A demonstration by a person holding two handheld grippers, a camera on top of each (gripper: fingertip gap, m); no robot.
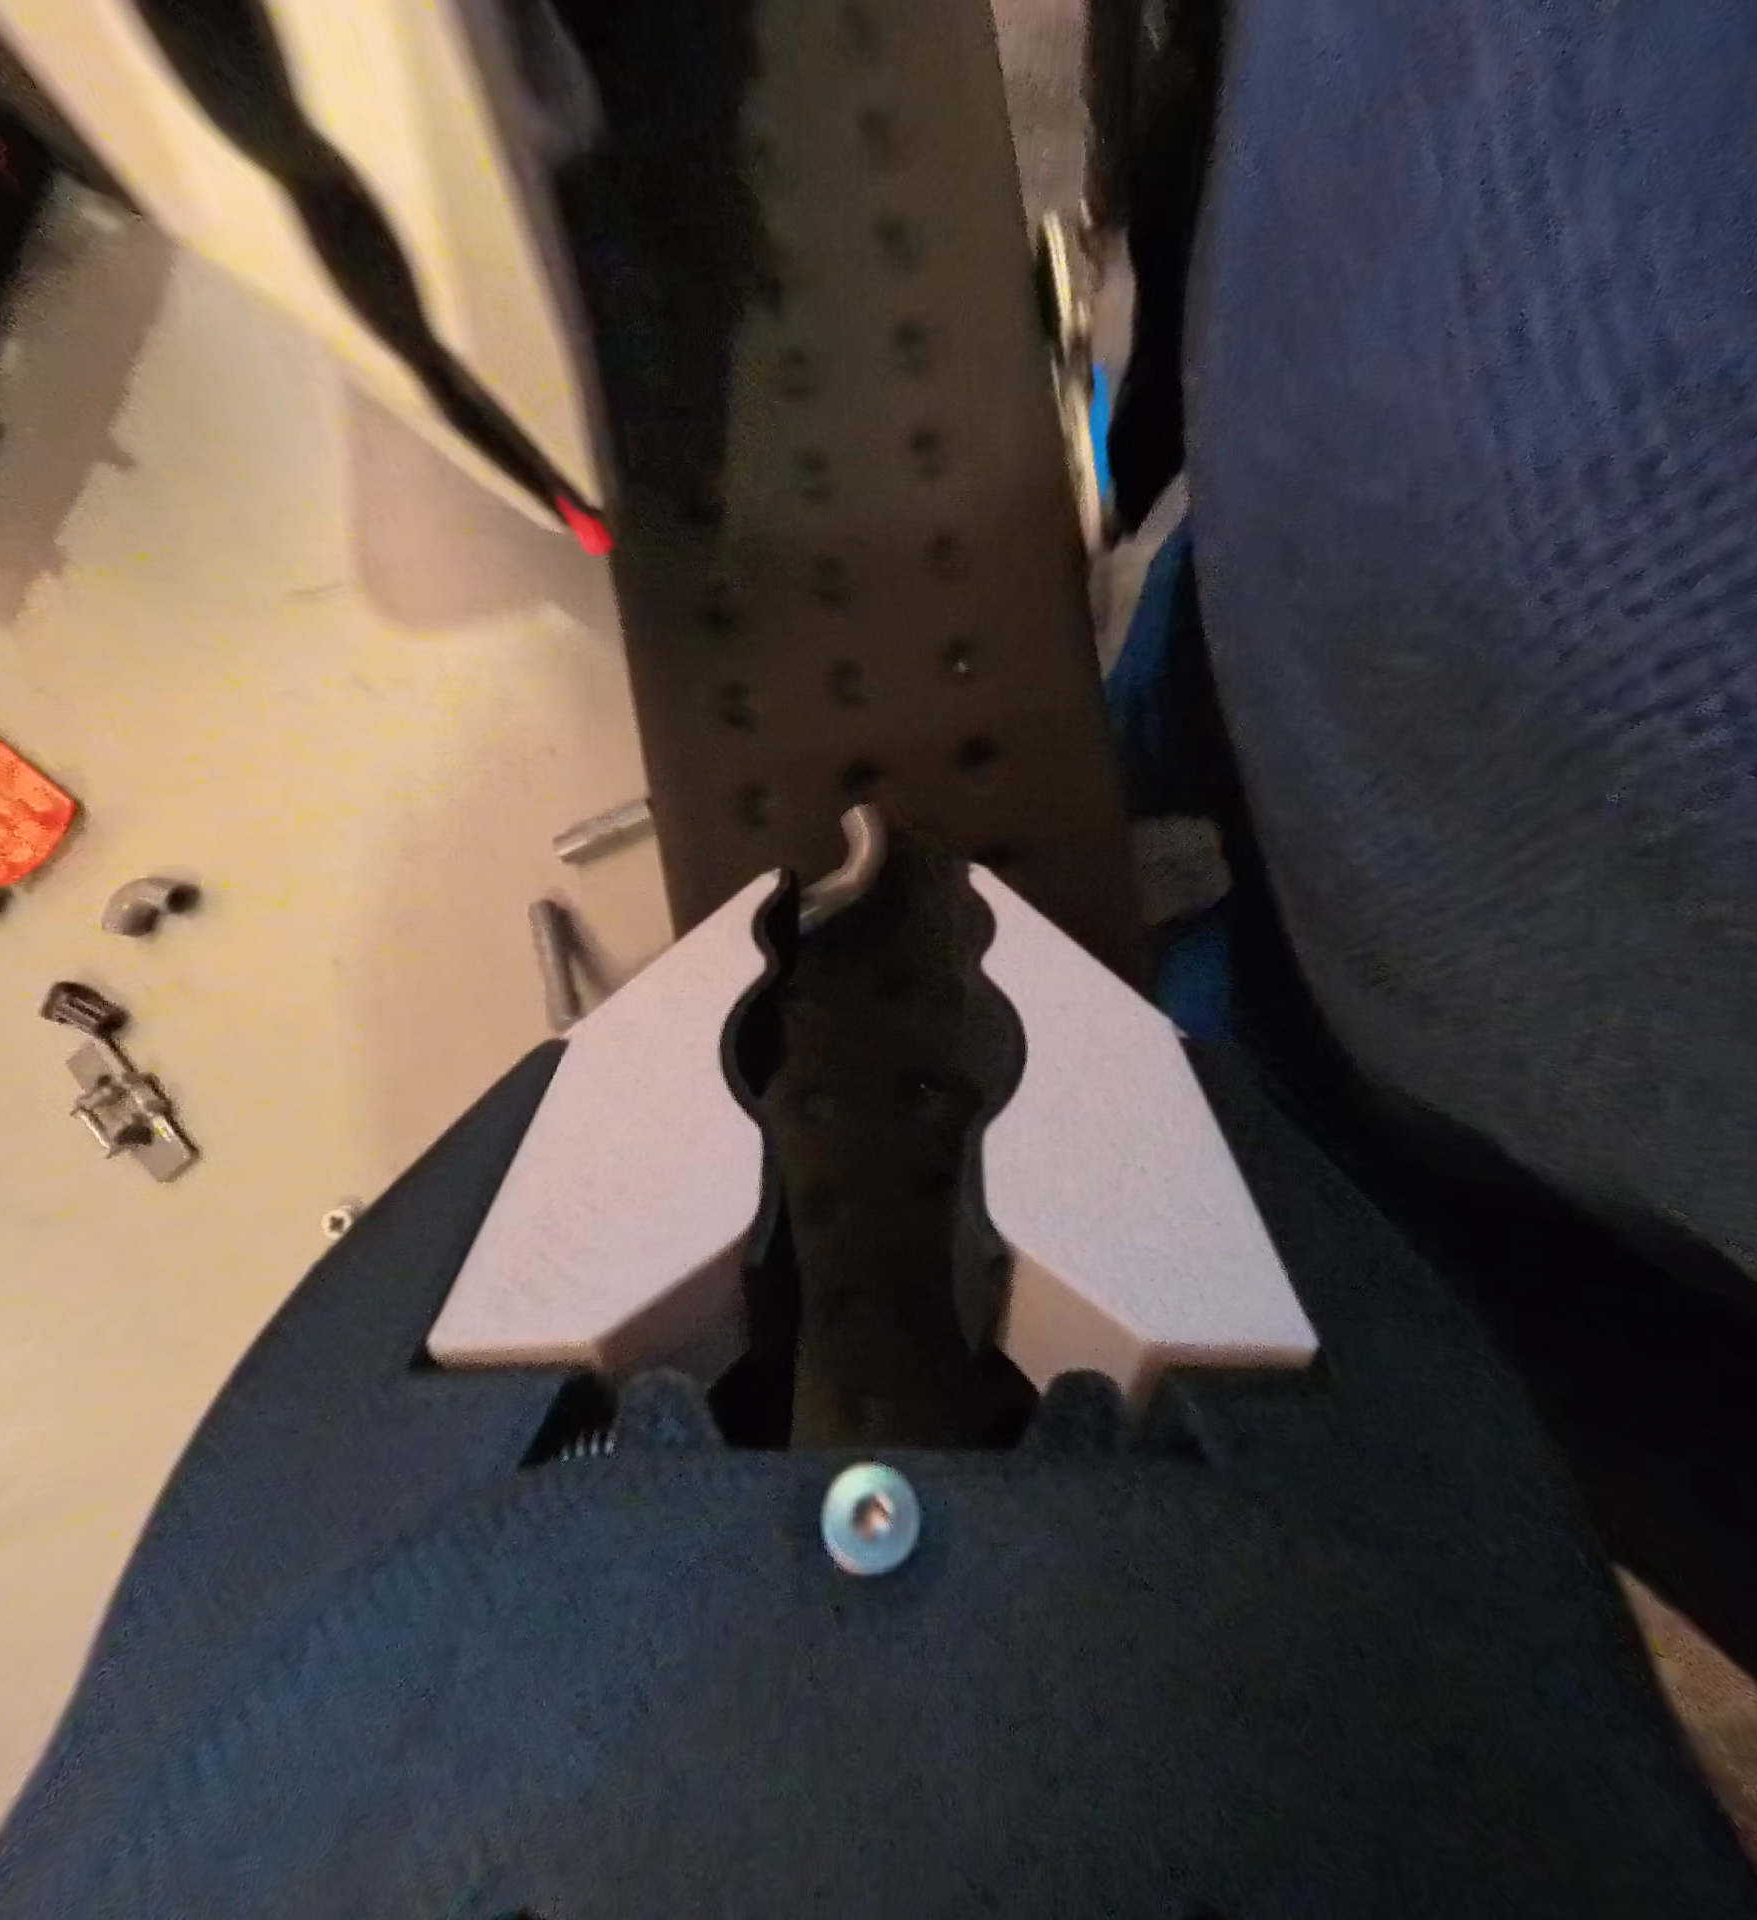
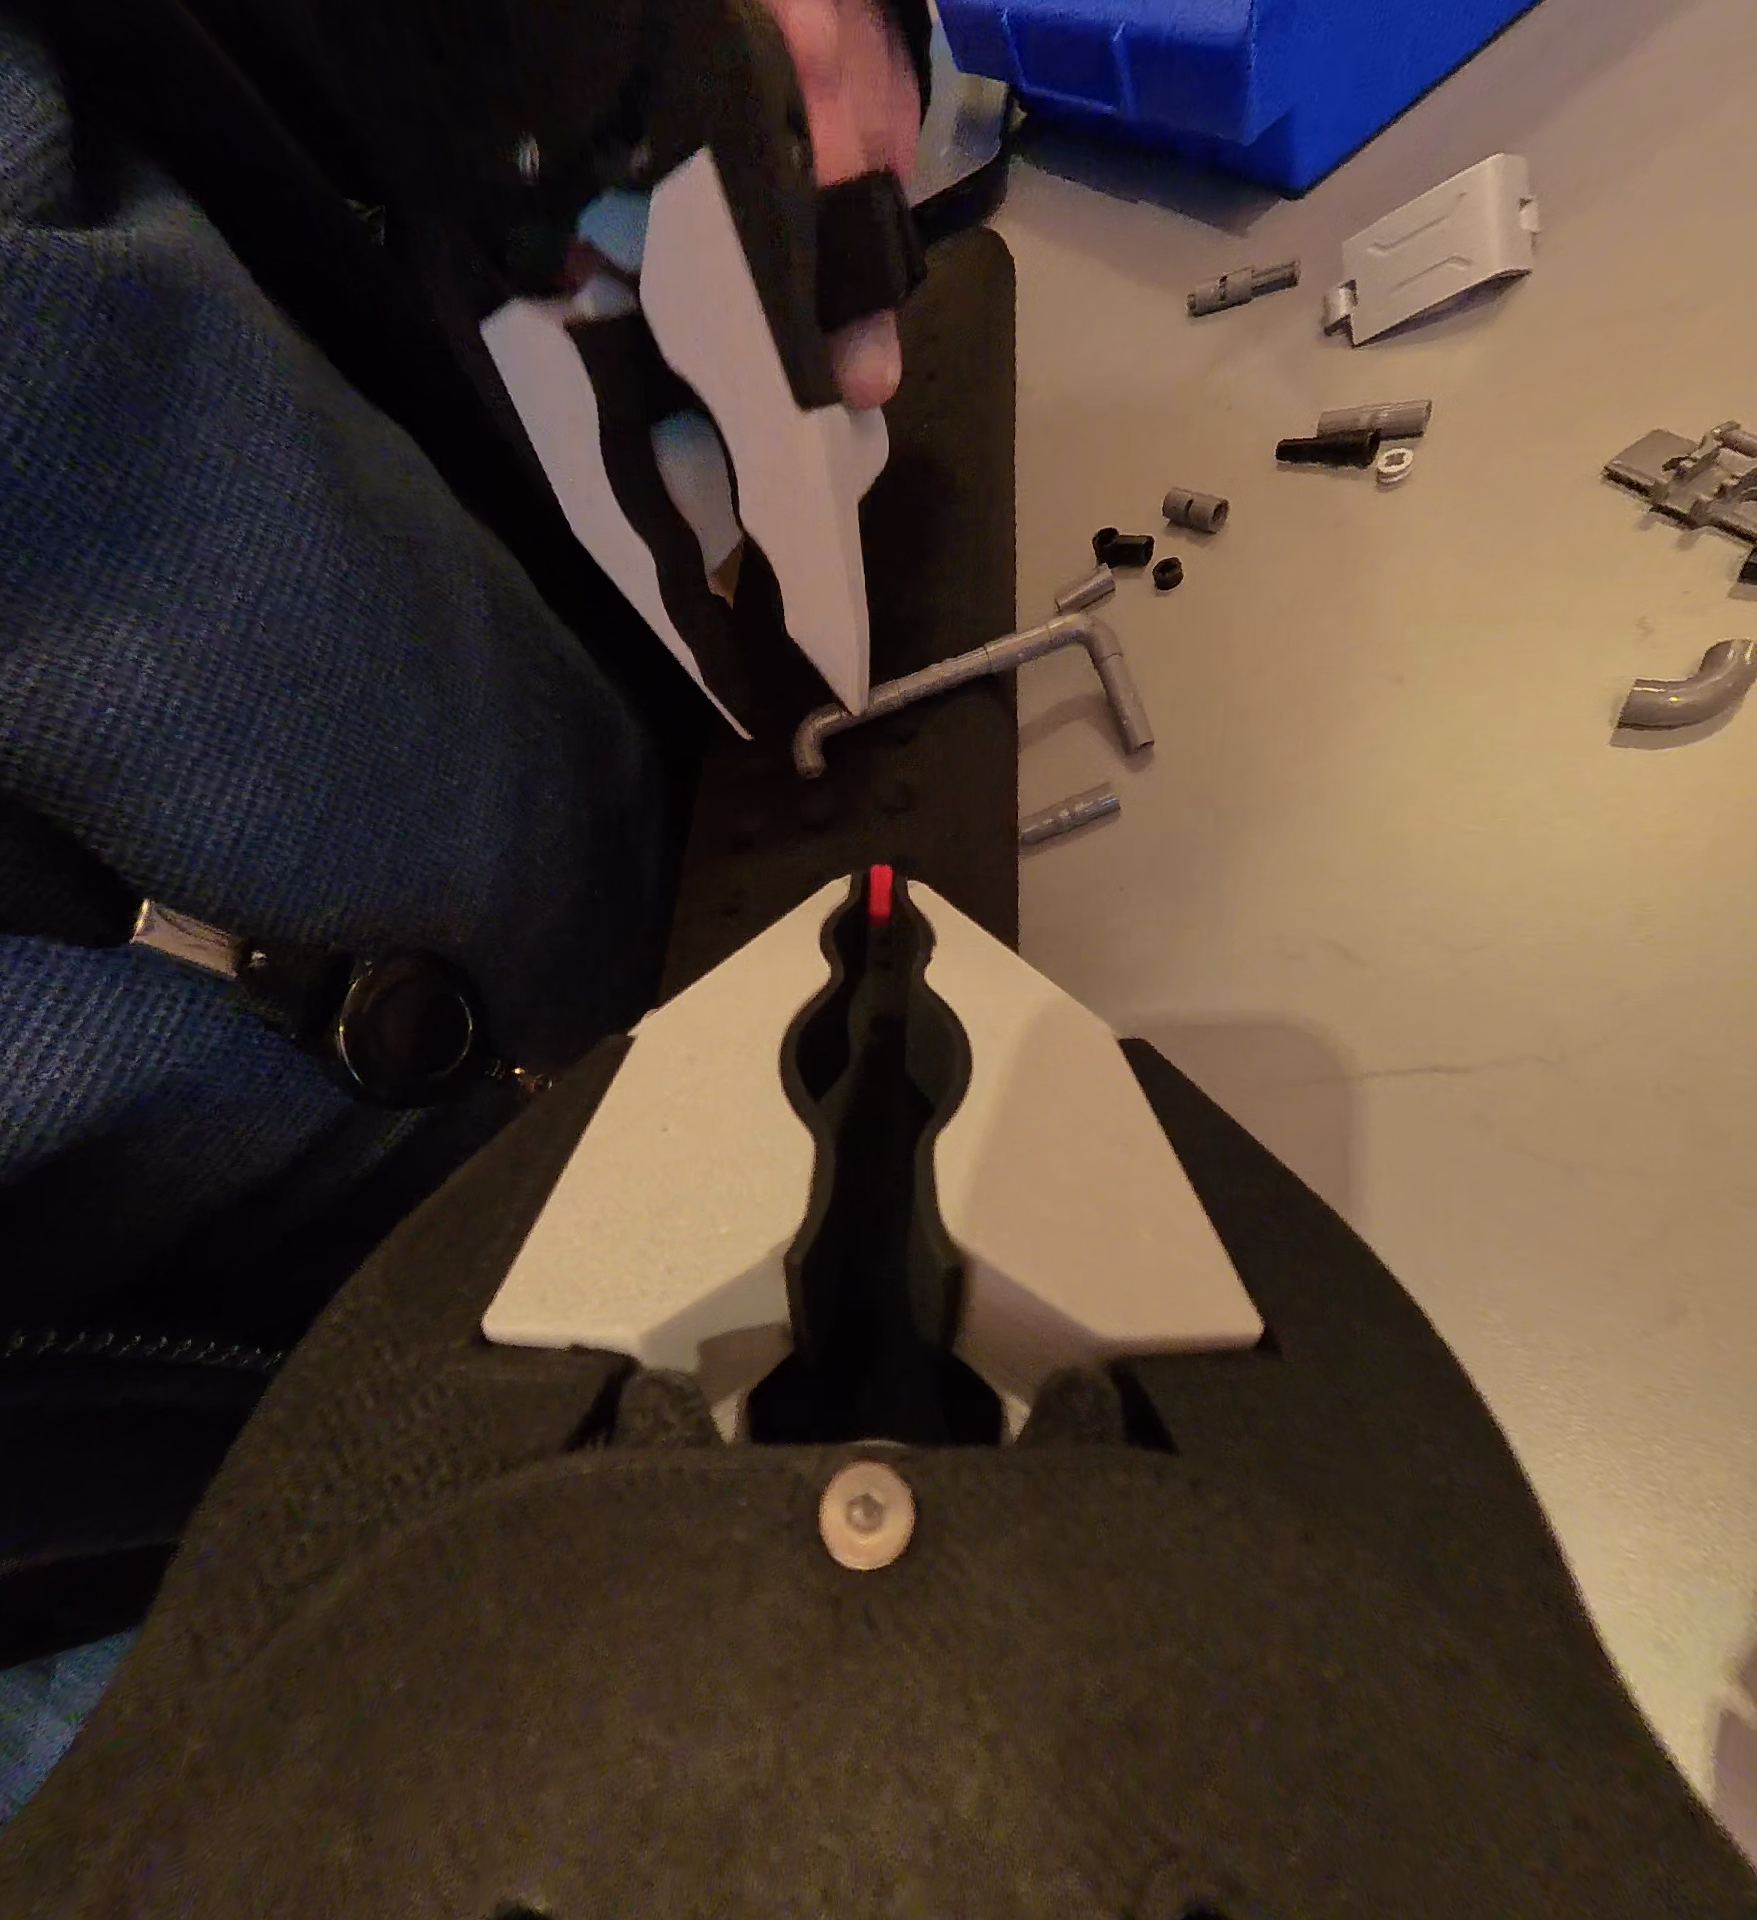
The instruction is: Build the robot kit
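My left gripper (image 1: 869, 868) hovers over a black perforated plate (image 1: 853, 416). Its white fingers stand a little apart, with the hooked end of a thin grey bent rod (image 1: 848, 847) between the tips. The rod runs under one fingertip. In the right wrist view a hand holds this gripper (image 2: 806, 727) over the rod (image 2: 967, 670), which reaches off the plate (image 2: 957, 499) onto the table. My right gripper (image 2: 879, 883) is nearly closed on a thin black pin with a red tip (image 2: 879, 896), just short of the rod's hook. It also shows blurred in the left wrist view (image 1: 583, 525).
A person's blue clothing (image 2: 178, 520) fills the side beside the plate, with a black round clip (image 2: 396, 1023) on it. On the table lie a blue bin (image 2: 1217, 83), a grey panel (image 2: 1425, 249), a grey elbow pipe (image 2: 1695, 696), small grey and black parts and an orange-red piece (image 1: 1, 800). One gripper's finger ends stand about 8 cm off the other's. Left tips and right tips are each some 15 cm from the grey elbow pipe (image 2: 1695, 696).
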